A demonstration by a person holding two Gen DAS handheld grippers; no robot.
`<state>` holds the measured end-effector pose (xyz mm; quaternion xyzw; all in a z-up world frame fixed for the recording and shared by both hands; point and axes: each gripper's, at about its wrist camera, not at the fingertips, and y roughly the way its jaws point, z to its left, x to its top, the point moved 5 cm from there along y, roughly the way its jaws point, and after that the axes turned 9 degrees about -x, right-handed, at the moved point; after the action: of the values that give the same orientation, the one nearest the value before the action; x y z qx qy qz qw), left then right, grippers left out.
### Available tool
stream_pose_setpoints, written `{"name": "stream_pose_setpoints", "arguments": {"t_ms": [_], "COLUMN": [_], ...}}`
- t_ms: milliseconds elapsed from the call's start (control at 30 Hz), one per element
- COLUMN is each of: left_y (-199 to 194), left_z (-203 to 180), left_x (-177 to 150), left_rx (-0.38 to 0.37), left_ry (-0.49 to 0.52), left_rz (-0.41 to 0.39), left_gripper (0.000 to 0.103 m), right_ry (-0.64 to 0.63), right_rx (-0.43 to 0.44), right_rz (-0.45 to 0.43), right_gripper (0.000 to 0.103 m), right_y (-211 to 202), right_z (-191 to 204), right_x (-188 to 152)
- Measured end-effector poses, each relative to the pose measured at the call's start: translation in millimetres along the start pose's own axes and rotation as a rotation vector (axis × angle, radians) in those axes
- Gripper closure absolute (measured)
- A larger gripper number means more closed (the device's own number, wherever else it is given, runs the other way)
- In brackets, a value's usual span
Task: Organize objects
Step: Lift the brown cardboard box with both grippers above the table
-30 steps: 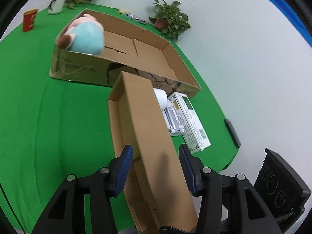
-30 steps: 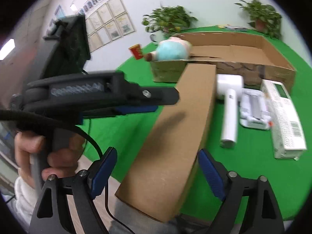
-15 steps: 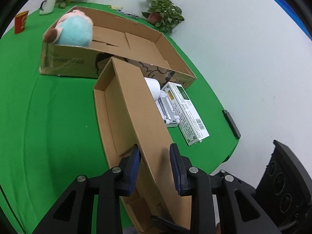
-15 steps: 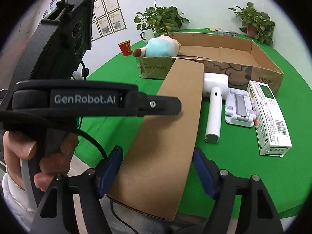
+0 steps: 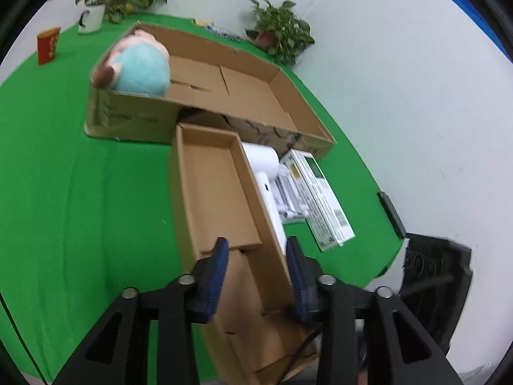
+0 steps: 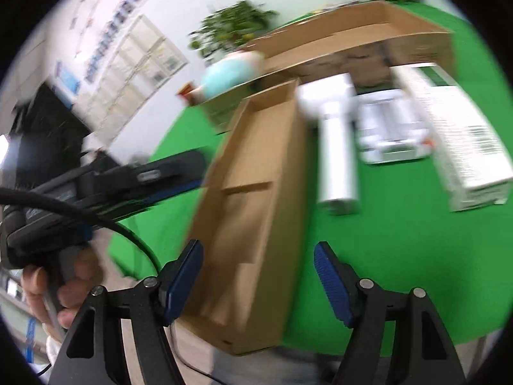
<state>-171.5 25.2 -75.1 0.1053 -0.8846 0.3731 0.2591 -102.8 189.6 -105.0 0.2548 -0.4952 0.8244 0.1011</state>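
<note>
A long narrow cardboard box lies open side up on the green table, its near end past the table's edge. My left gripper straddles the box's right wall; its jaws are opening and the pads stand clear of the wall. In the blurred right wrist view the box runs between the fingers of my right gripper, which is open with a gap at the right pad. A white handheld device lies against the box's right side.
A large shallow carton stands behind, a blue plush toy in its left end. A white stand and a white-green packet lie right. A red cup, a mug and plants sit far back.
The narrow box has rolled from lying on its side to open side up. My left jaws narrowed around its wall, then widened. The right gripper rolled and shifted, its jaws a little narrower.
</note>
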Motion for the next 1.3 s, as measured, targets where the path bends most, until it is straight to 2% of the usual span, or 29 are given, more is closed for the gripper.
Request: {"name": "stream_pose_setpoints", "arguments": {"t_ms": [67,133,267,333,367,433,467,567,600,633,667,733,867,1000,1300], "left_y": [-5,-7,-1,3,7,12,13,12,13,14,15,15,13,10,-2], "left_z": [3,7,15,21,22,25,26,25,24,24,23,22,22,22,26], "left_x": [2,1,-5,-13,-18,-27,-31,-37,-37,-37,-36,-37,-38,-40,-46], "left_rx": [0.05,0.078,0.151,0.163,0.165,0.169,0.162,0.157,0.155,0.154,0.158,0.168,0.166,0.182,0.206], "left_ry": [0.019,0.029,0.056,0.065,0.072,0.079,0.078,0.084,0.091,0.091,0.092,0.102,0.085,0.093,0.072], "left_rz": [-0.021,-0.019,0.005,0.022,0.03,0.045,0.054,0.047,0.048,0.052,0.053,0.052,0.038,0.029,0.01], "left_gripper": [0.055,0.055,0.055,0.056,0.057,0.065,0.075,0.085,0.089,0.089,0.089,0.09,0.09,0.09,0.09], "right_ry": [0.006,-0.012,-0.067,-0.116,-0.14,-0.18,-0.19,-0.189,-0.2,-0.21,-0.213,-0.2,-0.201,-0.259,-0.264], "right_rx": [-0.029,-0.05,-0.073,-0.09,-0.091,-0.108,-0.125,-0.153,-0.177,-0.21,-0.225,-0.234,-0.278,-0.315,-0.299], "right_rz": [-0.026,-0.052,-0.082,-0.082,-0.083,-0.087,-0.087,-0.086,-0.087,-0.09,-0.091,-0.081,-0.082,-0.071,-0.07], "right_gripper": [0.031,0.031,0.031,0.033,0.037,0.056,0.058,0.066,0.073,0.081,0.081,0.089,0.09,0.09,0.09], "right_y": [-6,-11,-12,-5,-3,4,7,11,12,14,15,19,22,24,27], "right_z": [-11,-14,-4,7,10,19,22,27,30,32,35,35,39,45,54], "right_x": [5,8,9,8,7,5,3,4,5,7,9,10,8,7,4]}}
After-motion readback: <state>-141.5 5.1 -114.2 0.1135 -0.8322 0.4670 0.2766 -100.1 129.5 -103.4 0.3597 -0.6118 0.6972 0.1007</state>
